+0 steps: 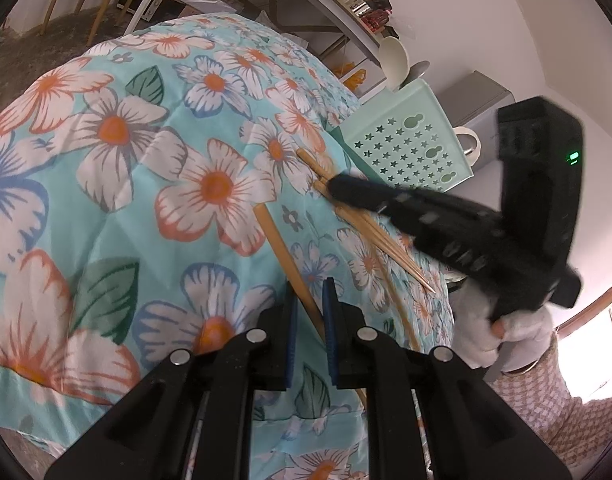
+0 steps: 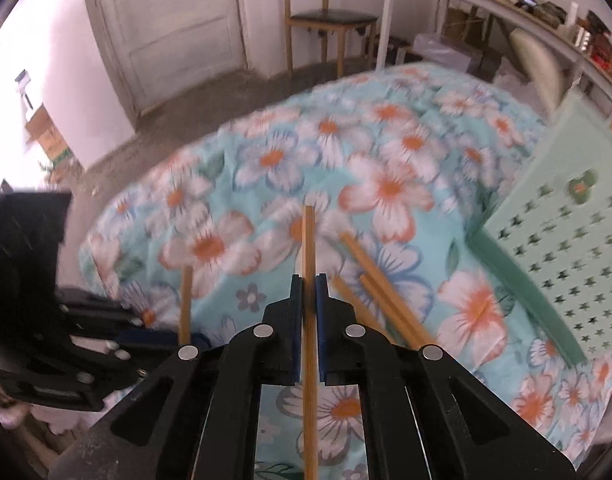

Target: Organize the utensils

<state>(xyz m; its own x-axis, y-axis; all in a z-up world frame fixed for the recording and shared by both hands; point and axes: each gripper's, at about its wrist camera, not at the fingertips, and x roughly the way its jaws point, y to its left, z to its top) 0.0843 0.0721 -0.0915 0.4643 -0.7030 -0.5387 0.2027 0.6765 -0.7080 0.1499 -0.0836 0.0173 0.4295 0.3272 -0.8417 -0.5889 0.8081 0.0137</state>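
On the floral cloth (image 1: 118, 184) lie several wooden chopsticks (image 1: 372, 236). My left gripper (image 1: 311, 312) is shut on one chopstick (image 1: 274, 236) that runs up and left from between its blue pads. In the right wrist view my right gripper (image 2: 308, 296) is shut on another chopstick (image 2: 308, 240), which passes straight through the narrow gap. Loose chopsticks (image 2: 380, 304) lie just right of it. The left gripper (image 2: 186, 338) shows at the left with its own stick (image 2: 185, 304). A mint-green holder (image 1: 406, 148) (image 2: 566, 248) with star holes stands at the cloth's right edge.
A cream ladle (image 1: 394, 60) sticks up behind the holder. A gloved hand (image 1: 506, 332) grasps the right gripper's handle. A wooden chair (image 2: 326, 20), a white door (image 2: 174, 28) and a long cluttered shelf (image 2: 526, 12) stand beyond the cloth.
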